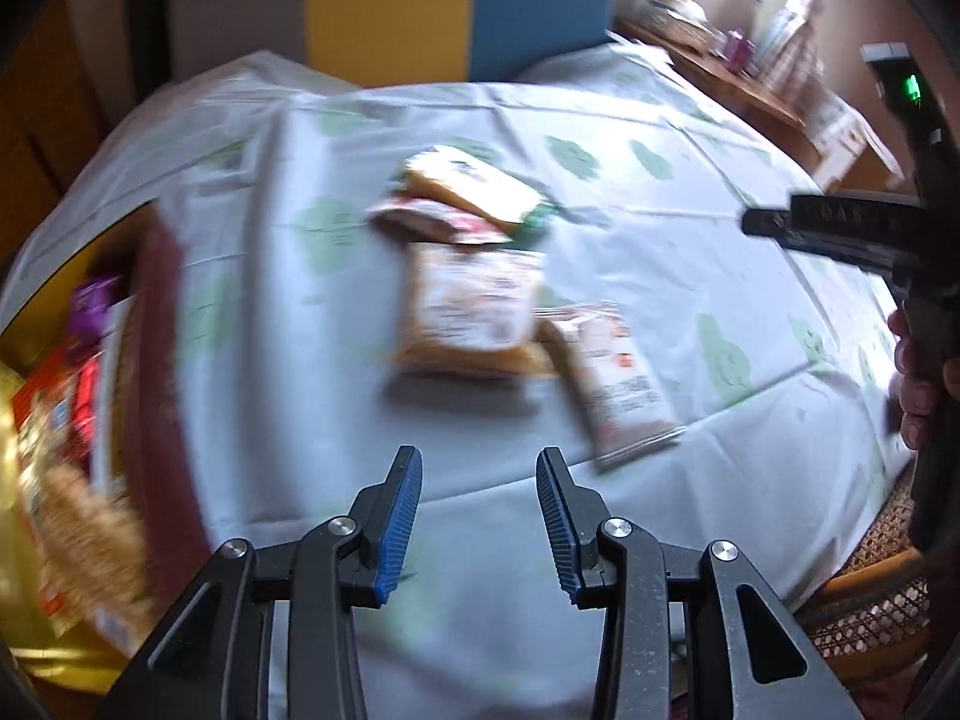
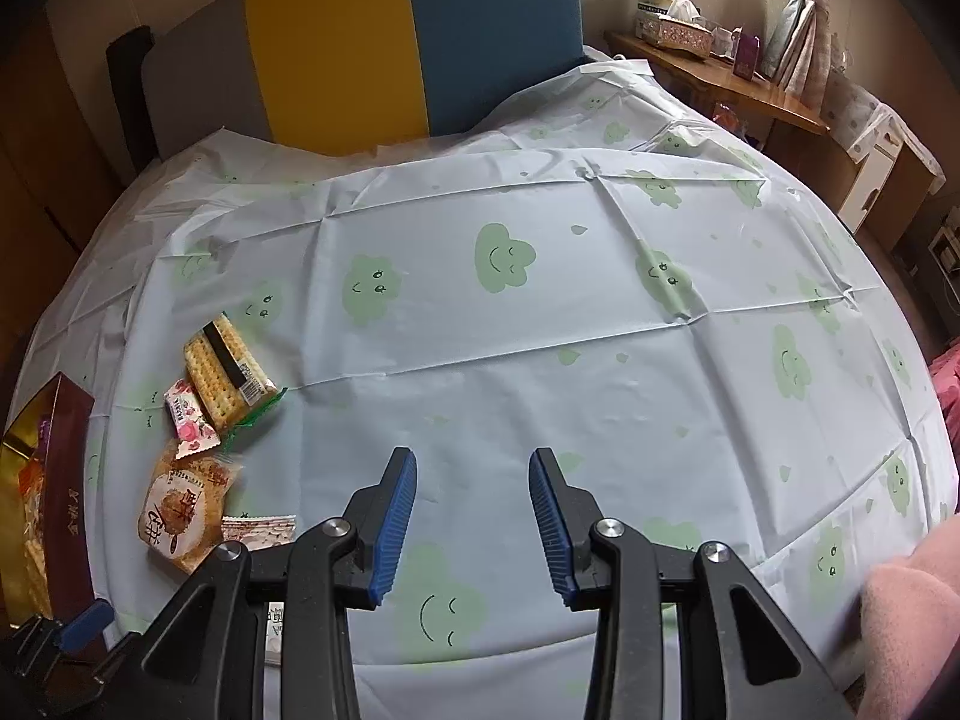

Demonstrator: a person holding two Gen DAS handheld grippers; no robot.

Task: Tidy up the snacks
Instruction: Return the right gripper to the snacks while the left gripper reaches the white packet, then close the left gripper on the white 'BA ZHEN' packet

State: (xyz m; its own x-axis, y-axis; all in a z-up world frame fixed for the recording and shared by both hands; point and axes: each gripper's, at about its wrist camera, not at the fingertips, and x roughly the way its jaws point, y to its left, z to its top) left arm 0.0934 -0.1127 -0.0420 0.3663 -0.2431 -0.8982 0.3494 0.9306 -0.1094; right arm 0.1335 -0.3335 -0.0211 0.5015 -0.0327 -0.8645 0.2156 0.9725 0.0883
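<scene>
Several snack packets lie together on the tablecloth. In the right wrist view they are a cracker pack, a small pink packet, a round cake pack and a small white packet. An open box at the far left holds more snacks. My right gripper hangs open over bare cloth, right of the packets. The left wrist view is blurred; my left gripper is open and empty, just short of the cake pack and a brown and white packet.
A pale tablecloth with green clouds covers the table. Behind it stand yellow and blue panels, and a wooden shelf at the back right. The box's maroon wall is left of my left gripper. A pink sleeve shows bottom right.
</scene>
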